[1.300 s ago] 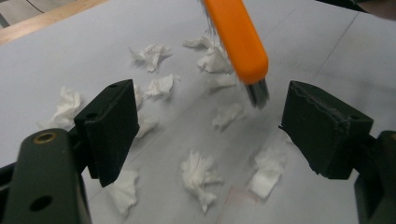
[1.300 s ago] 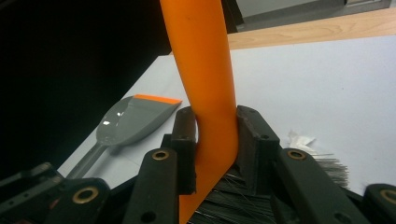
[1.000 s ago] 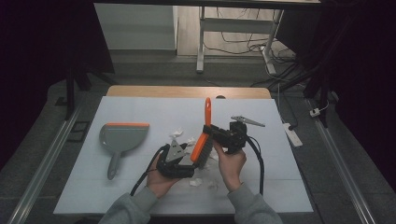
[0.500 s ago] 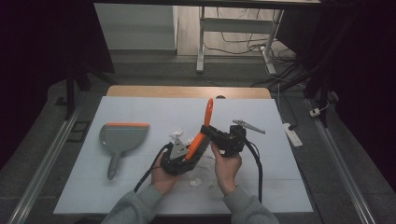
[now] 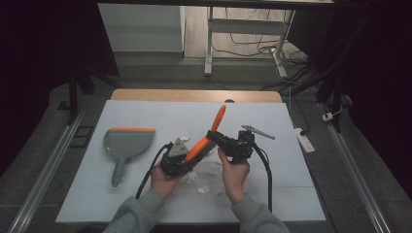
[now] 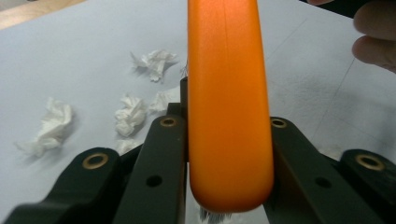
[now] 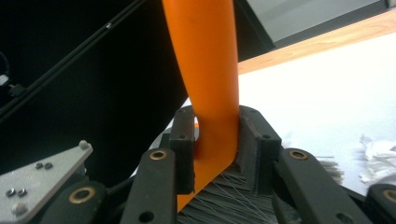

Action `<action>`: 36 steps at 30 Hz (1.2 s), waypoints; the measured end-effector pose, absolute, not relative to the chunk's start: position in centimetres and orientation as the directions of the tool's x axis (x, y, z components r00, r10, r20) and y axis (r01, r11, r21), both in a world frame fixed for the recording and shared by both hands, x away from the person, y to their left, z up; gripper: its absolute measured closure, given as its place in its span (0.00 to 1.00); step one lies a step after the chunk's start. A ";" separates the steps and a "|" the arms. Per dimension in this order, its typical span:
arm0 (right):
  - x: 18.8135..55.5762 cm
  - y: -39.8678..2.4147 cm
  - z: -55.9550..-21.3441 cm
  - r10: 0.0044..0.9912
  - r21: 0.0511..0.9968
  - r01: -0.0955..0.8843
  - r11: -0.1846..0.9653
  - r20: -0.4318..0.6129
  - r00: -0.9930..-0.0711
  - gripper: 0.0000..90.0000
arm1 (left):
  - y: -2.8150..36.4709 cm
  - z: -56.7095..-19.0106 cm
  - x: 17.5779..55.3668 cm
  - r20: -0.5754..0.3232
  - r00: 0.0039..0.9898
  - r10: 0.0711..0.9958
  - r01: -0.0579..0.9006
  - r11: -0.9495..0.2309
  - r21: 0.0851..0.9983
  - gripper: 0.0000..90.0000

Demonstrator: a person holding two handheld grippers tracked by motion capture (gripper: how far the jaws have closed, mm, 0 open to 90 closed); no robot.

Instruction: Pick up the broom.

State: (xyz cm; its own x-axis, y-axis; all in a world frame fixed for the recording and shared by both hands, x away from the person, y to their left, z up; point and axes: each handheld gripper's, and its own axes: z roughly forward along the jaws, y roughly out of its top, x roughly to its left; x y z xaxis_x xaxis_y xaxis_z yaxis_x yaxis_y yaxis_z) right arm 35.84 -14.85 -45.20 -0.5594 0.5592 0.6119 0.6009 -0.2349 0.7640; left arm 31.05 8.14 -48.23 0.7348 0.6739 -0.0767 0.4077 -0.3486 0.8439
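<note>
Left tongs [image 6: 226,140]: just closed on the orange brush [image 5: 206,138] handle | right tongs [image 7: 217,154]: clamped on brush by the bristles | brush: held above desk [image 5: 291,194], over paper scraps [image 6: 130,114] | next: I can sweep into dustpan [image 5: 127,143].
</note>
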 end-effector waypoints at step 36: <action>33.6 -17.7 -41.4 0.463 0.848 0.373 0.377 0.177 -0.868 0.35 | 12.4 -45.3 31.7 -0.118 0.849 0.515 0.453 -0.592 0.667 0.87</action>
State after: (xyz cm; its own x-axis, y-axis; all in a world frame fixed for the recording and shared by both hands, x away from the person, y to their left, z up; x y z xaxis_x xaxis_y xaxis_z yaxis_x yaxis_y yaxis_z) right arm 33.62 -17.69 -41.40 -0.8684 0.4633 0.1766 0.3734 0.3770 0.8476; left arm 31.68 12.38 -45.32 0.8487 0.5155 -0.1183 0.4526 -0.5921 0.6668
